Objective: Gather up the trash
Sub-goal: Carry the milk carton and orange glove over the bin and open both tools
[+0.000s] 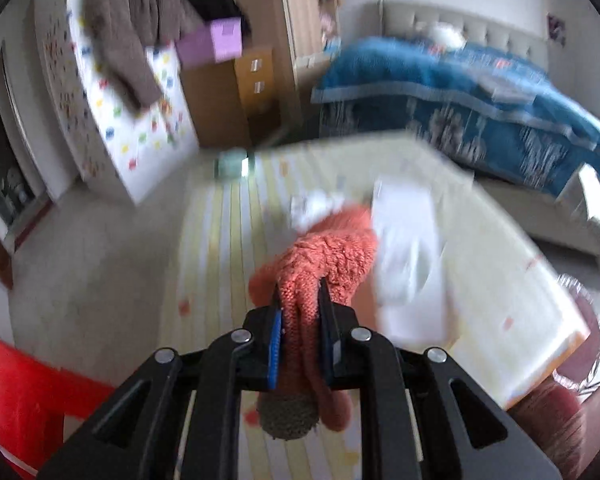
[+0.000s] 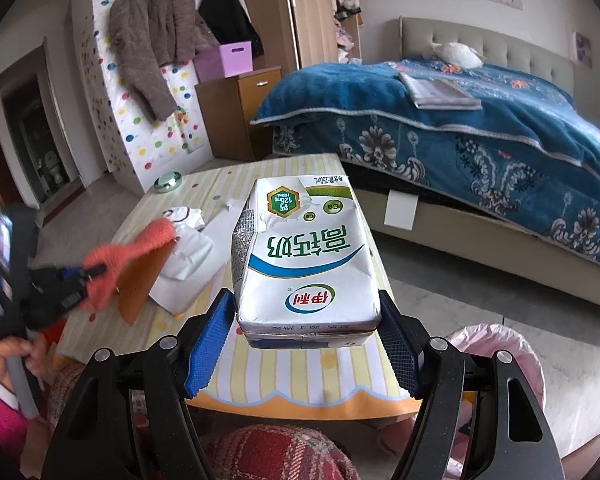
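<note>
milk carton (image 2: 306,256) sits clamped in my right gripper (image 2: 306,340), jaws spread wide with the blue pads pressed to its two side walls near the bottom end. its long axis runs straight away from me, in line with the fingers, the torn-open top pointing toward the far side of the table (image 2: 300,380). it hangs tilted over the near table edge, not resting on the striped cloth.

what matters next, as i judge it, is the pink-lined trash bag (image 2: 512,360): it stands on the floor low and to the right of this gripper, just beside the table's near corner. the carton is already on that side, so my right hand is the nearer one by far; a swing right and down with the carton's far end tipping over the bag mouth should do it. the bag's rim is partly hidden behind the gripper's frame, so i can't tell how wide it gapes.

my left gripper (image 2: 82,276) is off to the left over the table, pinched narrow on an orange knitted glove (image 1: 324,264) that droops from the jaws. beyond it lie white crumpled papers (image 2: 188,240) on the cloth, well apart from the bag. both grippers point forward and downward; the left wrist view is smeared with blur.
</note>
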Demonstrator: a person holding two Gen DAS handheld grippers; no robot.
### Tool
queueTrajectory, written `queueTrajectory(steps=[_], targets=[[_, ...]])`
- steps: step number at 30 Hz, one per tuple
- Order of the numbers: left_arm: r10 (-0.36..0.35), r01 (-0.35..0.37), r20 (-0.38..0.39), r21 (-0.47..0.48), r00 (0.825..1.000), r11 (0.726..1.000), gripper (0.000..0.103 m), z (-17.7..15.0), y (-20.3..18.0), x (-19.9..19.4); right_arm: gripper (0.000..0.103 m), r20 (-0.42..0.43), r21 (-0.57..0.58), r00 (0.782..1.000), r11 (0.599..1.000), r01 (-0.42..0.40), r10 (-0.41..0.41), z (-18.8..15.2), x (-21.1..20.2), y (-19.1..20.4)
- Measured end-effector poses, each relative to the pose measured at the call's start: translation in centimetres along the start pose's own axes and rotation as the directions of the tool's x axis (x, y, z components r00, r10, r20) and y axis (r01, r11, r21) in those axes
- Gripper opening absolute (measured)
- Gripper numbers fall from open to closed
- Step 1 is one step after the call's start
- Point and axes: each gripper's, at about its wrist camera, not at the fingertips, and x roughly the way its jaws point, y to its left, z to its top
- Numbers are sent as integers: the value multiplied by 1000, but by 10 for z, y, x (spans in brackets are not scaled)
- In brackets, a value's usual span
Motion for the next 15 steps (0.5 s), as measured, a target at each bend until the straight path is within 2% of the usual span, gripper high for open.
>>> queueTrajectory(steps=[2,8,12,15], targets=[[-33,32,75,16,997,999,13,18,-3,-19,70,9,-3,1000,1000,4,-4,1,-2,1],[-151,147,193,37,969,988,13,60,-23,-55,70,18,3,1000,1000,-2,2,4,-6,-2],[-252,244,200,65,947,968,13,69,-48,-61,70,23,9,1000,1000,-13,13,4,-7,-4],[-245,228,171,115,954,967,13,59,-71,-52,70,20,7,1000,1000,-14,14,2,-7,-4]])
